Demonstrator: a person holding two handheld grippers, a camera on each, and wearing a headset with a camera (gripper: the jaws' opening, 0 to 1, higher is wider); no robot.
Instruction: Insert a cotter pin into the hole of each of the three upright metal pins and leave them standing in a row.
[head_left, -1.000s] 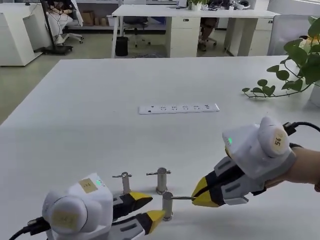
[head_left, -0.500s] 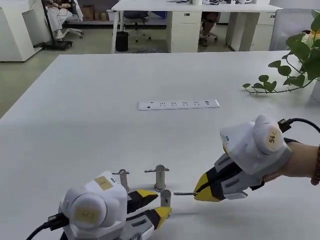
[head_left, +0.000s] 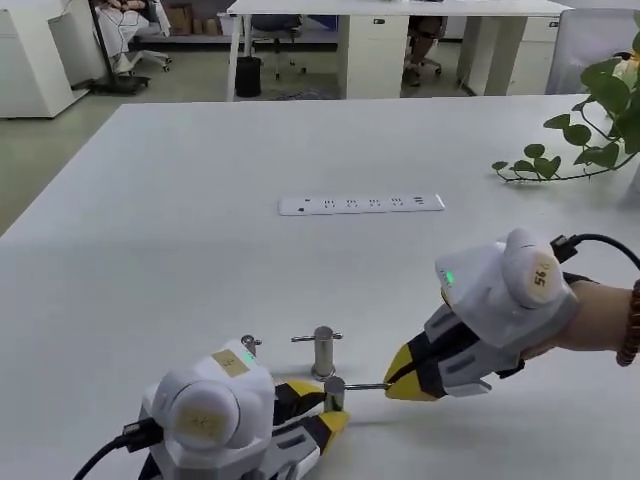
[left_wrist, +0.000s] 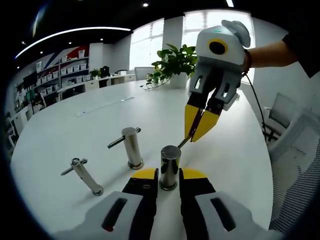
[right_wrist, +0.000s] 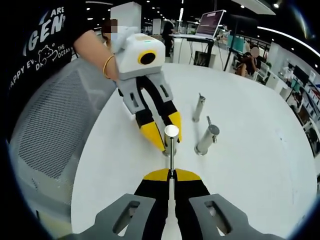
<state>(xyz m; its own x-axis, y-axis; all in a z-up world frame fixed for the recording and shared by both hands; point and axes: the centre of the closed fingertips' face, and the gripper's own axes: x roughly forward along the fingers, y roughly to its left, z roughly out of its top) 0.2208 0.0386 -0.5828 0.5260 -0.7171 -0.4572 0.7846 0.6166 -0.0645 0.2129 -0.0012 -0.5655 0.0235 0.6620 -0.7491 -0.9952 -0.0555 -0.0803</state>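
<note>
Close to the near edge of the tabletop (head_left: 150, 220), a thin metal pin (head_left: 249, 346) and a thicker metal pin (head_left: 322, 354) are seen standing, each crossed at the head by inserted cotter pins (head_left: 304, 340). Just nearer that edge, the third metal pin (head_left: 333, 389) is clamped at its base by the left gripper (head_left: 323, 406). A free cotter pin (head_left: 366, 386) is pinched by the right gripper (head_left: 396, 378), its tip meeting the third metal pin just below the top.
</note>
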